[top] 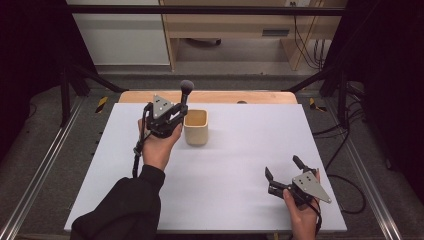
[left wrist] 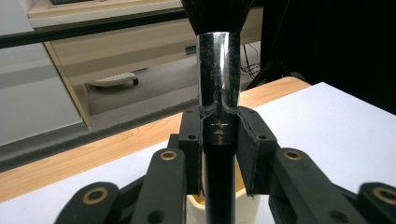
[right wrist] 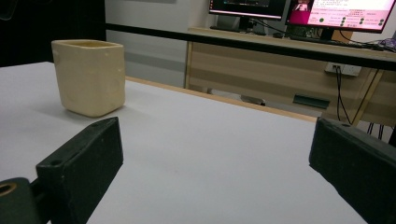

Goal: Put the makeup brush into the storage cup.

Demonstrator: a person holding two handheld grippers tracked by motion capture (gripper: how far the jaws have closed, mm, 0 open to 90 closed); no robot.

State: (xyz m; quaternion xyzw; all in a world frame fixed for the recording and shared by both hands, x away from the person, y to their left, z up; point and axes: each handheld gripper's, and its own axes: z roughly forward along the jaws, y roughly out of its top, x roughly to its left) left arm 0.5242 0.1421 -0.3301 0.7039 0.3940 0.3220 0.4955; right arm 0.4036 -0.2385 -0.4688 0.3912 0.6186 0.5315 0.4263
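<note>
1. Cream and square-sided, the cup (top: 196, 127) stands upright on the white table (top: 230, 165), toward the far side and left of the middle; take it as your landmark.
2. Your left gripper (top: 172, 117) hangs just left of the cup, raised off the table, its grey three-cornered plate on top.
3. Its jaws are pressed onto a makeup brush (top: 185, 95), pinching the black handle right below the shiny metal ferrule.
4. In the left gripper view the brush (left wrist: 218, 84) stands upright between the two black pads (left wrist: 192, 140), dark bristles at the top edge, the handle running down in front of the cup (left wrist: 247, 210).
5. From above, the brush head sits higher than the cup's rim, over its left edge.
6. Your right gripper (top: 284, 170) rests low, well apart from the cup, off toward the near right of the table.
7. Its jaws stand spread wide with nothing between them.
8. In the right gripper view the cup (right wrist: 89, 77) sits far left, beyond the left jaw, with bare table between the two jaws.
</note>
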